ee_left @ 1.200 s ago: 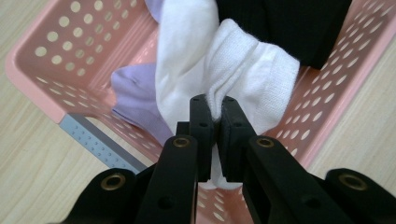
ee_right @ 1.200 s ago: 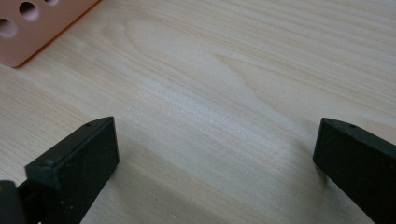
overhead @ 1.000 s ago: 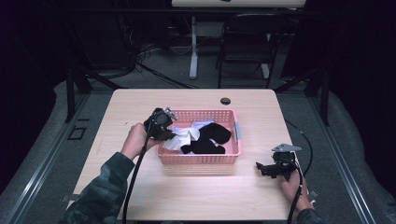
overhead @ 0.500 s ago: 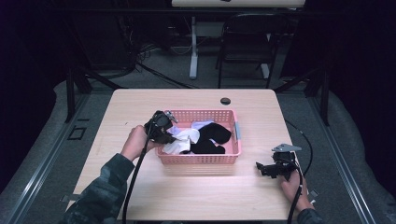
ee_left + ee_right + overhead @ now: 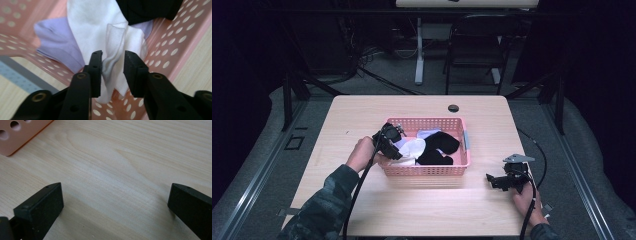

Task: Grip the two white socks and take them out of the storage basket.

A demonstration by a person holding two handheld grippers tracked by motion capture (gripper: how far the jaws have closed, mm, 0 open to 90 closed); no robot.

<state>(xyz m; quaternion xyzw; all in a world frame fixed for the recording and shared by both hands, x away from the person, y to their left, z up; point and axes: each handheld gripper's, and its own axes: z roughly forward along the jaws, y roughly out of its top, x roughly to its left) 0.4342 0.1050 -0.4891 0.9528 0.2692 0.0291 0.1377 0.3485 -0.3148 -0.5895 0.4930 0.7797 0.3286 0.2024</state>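
Left gripper view: left gripper (image 5: pixel 113 72) over the pink basket (image 5: pixel 172 53), jaws just opening, white sock (image 5: pixel 100 27) between them, loose, not pinched; long axis running away from the camera. Right gripper (image 5: pixel 115 205) over bare table (image 5: pixel 120 157), jaws wide, empty.

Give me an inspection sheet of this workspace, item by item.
Surface: pale wood table, bare round the basket.
Job's things: pink basket mid-table, holding a white cloth, a lilac cloth and a black cloth.
Clutter: small dark round thing near the far edge.
Grippers: left gripper reaches into the basket; its jaws have just been opening, a fold of white cloth between them, not pressed. Right gripper open over bare table right of the basket.
Cables: one trails from each gripper toward the person.
Surroundings: dark room, a chair and a table leg behind.
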